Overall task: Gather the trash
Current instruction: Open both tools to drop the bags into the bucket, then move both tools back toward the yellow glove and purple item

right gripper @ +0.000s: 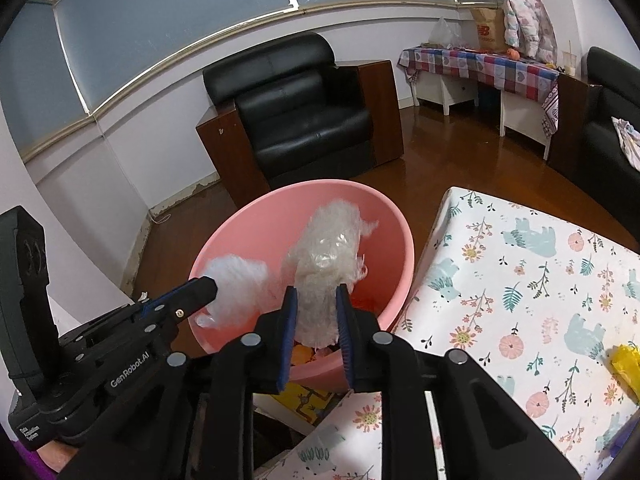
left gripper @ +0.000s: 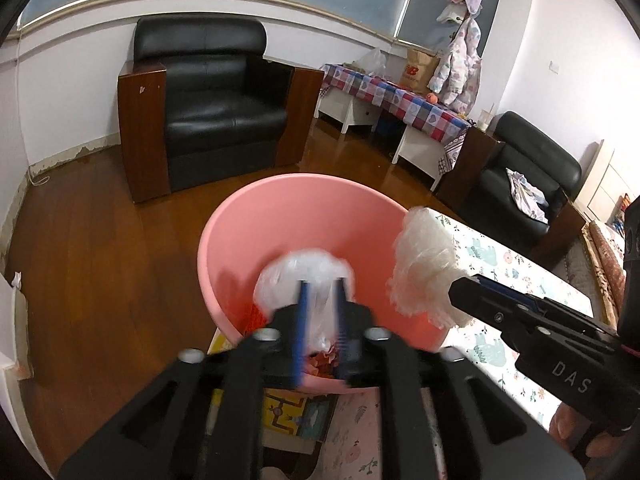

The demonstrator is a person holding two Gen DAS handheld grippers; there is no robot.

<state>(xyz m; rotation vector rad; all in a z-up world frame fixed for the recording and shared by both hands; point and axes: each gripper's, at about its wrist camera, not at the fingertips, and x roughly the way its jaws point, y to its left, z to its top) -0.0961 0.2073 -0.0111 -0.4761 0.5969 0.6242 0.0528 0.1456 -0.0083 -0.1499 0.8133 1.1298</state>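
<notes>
Hovering over the pink basin (right gripper: 400, 240), the 2 grippers each carry trash: left gripper (left gripper: 320, 292), jaws parted around a crumpled clear plastic wad (left gripper: 304, 276); right gripper (right gripper: 316, 296) pinching a whitish plastic wad (right gripper: 324, 264), long axis pointing away from the fingers.
</notes>
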